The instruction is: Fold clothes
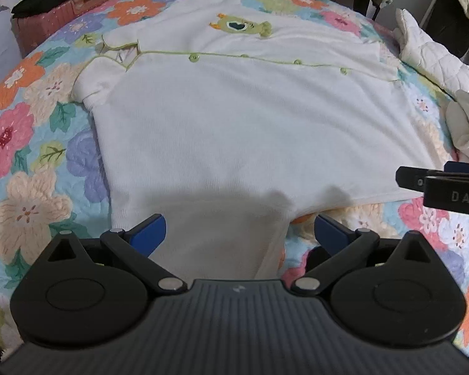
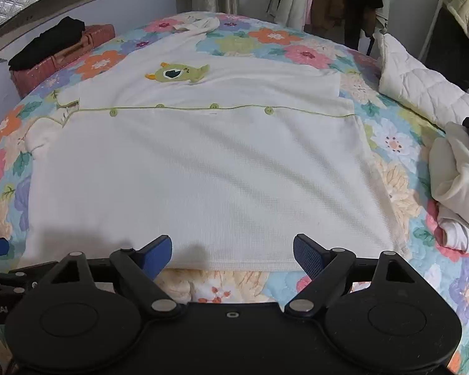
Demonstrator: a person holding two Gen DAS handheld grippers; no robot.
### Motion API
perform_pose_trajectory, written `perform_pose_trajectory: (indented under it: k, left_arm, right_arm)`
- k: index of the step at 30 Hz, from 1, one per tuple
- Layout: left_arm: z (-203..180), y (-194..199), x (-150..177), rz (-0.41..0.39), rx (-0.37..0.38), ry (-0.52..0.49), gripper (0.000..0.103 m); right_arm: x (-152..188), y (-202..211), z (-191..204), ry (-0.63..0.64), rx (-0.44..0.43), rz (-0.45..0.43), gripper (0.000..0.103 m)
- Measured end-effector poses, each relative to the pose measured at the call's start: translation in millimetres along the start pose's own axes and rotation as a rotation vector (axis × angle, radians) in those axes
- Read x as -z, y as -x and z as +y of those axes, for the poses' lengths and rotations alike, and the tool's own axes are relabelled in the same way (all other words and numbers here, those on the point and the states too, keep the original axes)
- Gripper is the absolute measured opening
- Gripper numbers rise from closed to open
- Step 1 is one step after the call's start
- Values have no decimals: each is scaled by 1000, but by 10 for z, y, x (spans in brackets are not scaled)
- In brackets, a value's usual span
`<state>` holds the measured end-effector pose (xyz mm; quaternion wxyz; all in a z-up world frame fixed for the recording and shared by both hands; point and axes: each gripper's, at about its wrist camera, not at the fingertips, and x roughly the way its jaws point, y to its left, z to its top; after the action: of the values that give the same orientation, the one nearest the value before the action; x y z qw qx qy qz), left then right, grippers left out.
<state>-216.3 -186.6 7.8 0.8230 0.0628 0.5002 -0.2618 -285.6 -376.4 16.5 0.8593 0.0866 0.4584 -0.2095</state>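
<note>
A cream cardigan [image 2: 197,168] lies flat on the floral quilt [image 2: 387,143], its collar to the left and its 4 green buttons running across the middle. Both grippers hang over its near side edge. The left gripper [image 1: 239,234] has its jaws spread wide and holds nothing; a near strip of cloth lies below the gap. The right gripper [image 2: 233,251] is also wide open and empty, just above the near edge.

The step in hand looks like pinching this near edge at 2 points. To do it well, both should bite only the cardigan, not the quilt beneath, and lift evenly so the fold line runs straight.

A clothes pile [image 2: 456,187] sits near the hem on the right, a white pad [image 2: 419,84] beyond it, and a pink case [image 2: 65,59] far left; none blocks the fold.
</note>
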Motion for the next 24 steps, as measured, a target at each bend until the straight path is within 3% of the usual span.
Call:
perform_pose_trajectory:
  k: [24]
  left_arm:
    - [-15, 73, 10, -10, -31, -26, 103]
  right_arm:
    - [-13, 32, 12, 4, 4, -16, 88]
